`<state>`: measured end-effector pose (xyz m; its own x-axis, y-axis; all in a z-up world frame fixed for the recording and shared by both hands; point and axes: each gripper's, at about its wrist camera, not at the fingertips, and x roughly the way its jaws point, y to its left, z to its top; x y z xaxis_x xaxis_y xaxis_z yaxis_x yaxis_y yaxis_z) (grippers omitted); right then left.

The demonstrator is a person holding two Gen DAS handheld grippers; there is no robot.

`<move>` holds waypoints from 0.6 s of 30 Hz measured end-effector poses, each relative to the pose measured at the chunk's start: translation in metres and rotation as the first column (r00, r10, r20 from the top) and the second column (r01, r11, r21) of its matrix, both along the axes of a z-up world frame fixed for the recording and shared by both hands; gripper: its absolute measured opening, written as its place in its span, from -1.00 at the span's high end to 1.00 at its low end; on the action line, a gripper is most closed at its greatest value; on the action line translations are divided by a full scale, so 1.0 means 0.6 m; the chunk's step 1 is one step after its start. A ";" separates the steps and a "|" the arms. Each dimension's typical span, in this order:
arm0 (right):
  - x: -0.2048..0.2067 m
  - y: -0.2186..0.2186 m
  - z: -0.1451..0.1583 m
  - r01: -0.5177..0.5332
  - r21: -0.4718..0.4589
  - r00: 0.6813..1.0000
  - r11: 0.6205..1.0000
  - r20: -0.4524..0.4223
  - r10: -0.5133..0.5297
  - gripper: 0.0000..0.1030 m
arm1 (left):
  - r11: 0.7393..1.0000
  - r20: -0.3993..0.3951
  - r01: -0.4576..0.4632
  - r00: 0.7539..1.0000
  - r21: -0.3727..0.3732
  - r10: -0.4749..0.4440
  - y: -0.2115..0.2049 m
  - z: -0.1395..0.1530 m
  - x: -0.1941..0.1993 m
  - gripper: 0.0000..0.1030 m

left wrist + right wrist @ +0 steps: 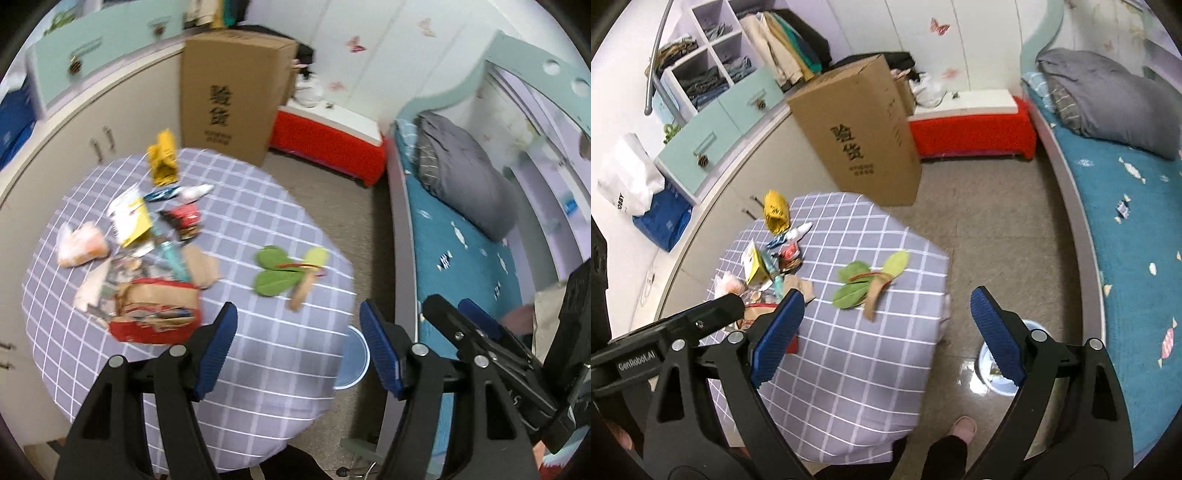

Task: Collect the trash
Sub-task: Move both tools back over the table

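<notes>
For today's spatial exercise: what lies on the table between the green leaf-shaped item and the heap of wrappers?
Only bare checked tablecloth lies between the green leaf-shaped item and the heap of wrappers. The right wrist view shows this stretch most clearly.

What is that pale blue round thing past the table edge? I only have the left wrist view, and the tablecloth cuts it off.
Observer: In the right wrist view it is a round, open-topped bin standing on the floor between the table and the bed.
Operator: Anything in it?
Observer: A few small bits lie at the bottom, too blurred to name.
Operator: Is the right claw free?
Observer: Yes. The right claw is open and holds nothing, above the table's near side.
</notes>
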<state>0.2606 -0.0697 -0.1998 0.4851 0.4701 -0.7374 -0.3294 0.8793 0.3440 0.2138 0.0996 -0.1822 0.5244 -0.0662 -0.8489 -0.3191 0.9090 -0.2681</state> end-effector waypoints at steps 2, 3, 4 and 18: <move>0.000 0.017 -0.010 0.001 -0.010 1.000 1.000 -0.012 -0.001 -0.74 | 1.000 -0.018 -0.015 1.000 -0.017 0.015 0.031 -0.013 -0.001 -0.31; 0.003 0.025 -0.013 0.002 -0.013 1.000 1.000 -0.018 -0.002 -0.74 | 1.000 -0.029 -0.021 0.999 -0.020 0.021 0.049 -0.021 0.000 -0.31; 0.006 0.036 -0.020 0.007 -0.014 1.000 1.000 -0.029 -0.008 -0.74 | 0.999 -0.037 -0.021 0.999 -0.025 0.020 0.059 -0.027 0.003 -0.31; 0.048 0.103 -0.106 0.145 -0.068 0.979 0.987 -0.132 -0.153 -0.74 | 0.989 -0.157 0.119 0.979 -0.083 -0.131 0.148 -0.148 0.107 -0.16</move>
